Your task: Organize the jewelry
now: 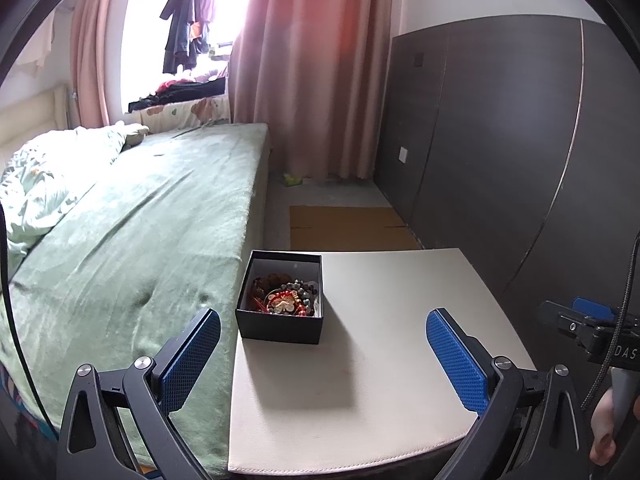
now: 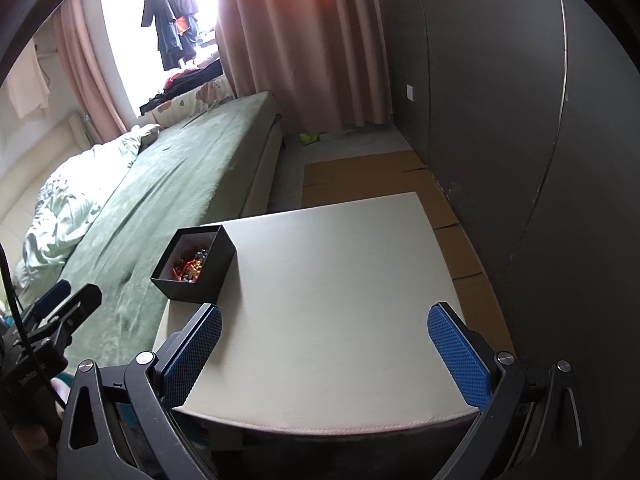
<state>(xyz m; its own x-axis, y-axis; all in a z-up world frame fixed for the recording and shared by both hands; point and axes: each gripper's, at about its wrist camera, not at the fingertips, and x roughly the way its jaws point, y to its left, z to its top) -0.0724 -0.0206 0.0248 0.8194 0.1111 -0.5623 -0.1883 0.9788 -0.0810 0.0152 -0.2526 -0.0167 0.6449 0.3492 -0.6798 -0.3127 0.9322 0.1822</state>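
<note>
Left wrist view: the left tool (image 1: 323, 356) is spread wide, its blue-padded fingers (image 1: 191, 360) far apart at 7 and 4 o'clock, gripping nothing and touching nothing. Between them lies the pale bench (image 1: 400, 360). A black box (image 1: 280, 326) stands on the bench near its left edge, just past the left finger at about 12 o'clock from the tool's middle. It is open at the top and holds a heap of jewelry (image 1: 286, 296): dark beads, red beads and a round gold-toned piece. A green bed (image 1: 140, 220) runs along the bench at 9 o'clock. The right tool (image 1: 592, 320) shows at the 3 o'clock edge, with a hand (image 1: 606, 424) below it.

Right wrist view: the right tool (image 2: 325, 354) is likewise released, fingers (image 2: 460, 356) wide apart over the near bench (image 2: 340, 280) edge, empty. The black box (image 2: 196, 276) sits at 10 o'clock, at the bench's left edge, jewelry (image 2: 192, 266) inside. The left tool (image 2: 60, 304) appears at 9 o'clock over the bed (image 2: 180, 168); its opening cannot be judged here.
</note>
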